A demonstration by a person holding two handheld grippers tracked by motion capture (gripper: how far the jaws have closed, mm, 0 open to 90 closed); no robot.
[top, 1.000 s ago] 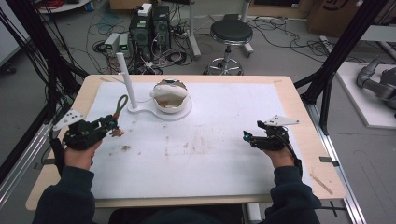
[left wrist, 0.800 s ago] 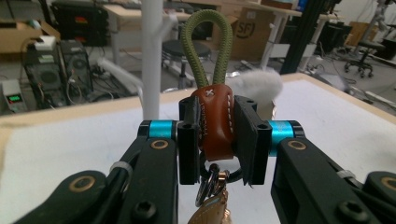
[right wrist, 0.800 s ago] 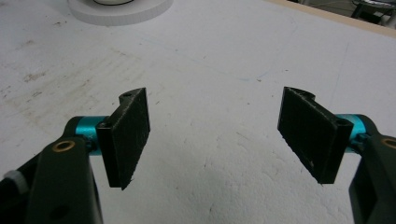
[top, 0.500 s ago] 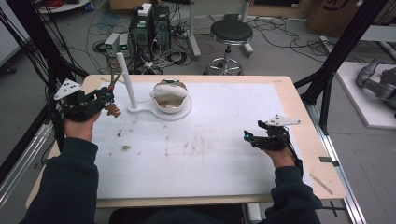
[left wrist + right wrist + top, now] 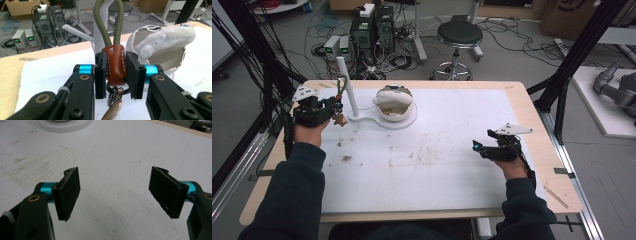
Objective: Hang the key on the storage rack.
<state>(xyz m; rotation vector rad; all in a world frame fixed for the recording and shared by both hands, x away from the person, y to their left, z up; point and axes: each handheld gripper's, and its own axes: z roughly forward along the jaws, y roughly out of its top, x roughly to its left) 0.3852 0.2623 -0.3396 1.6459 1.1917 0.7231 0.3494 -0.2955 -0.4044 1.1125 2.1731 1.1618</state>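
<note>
Gripping the leather keychain [image 5: 115,63] beside the white post [image 5: 348,87], your left gripper [image 5: 333,105] clamps it (right gripper [image 5: 120,192] spread, holding nothing).

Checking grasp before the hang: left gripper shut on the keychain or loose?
Shut. The left gripper has both pads pressed against the brown leather tab of the keychain, green cord loop rising above.

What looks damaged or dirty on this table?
The white bowl beside the post has a jagged, broken-looking rim, with a fluffy white pouch lying in it. Brown stains mark the white mat.
</note>
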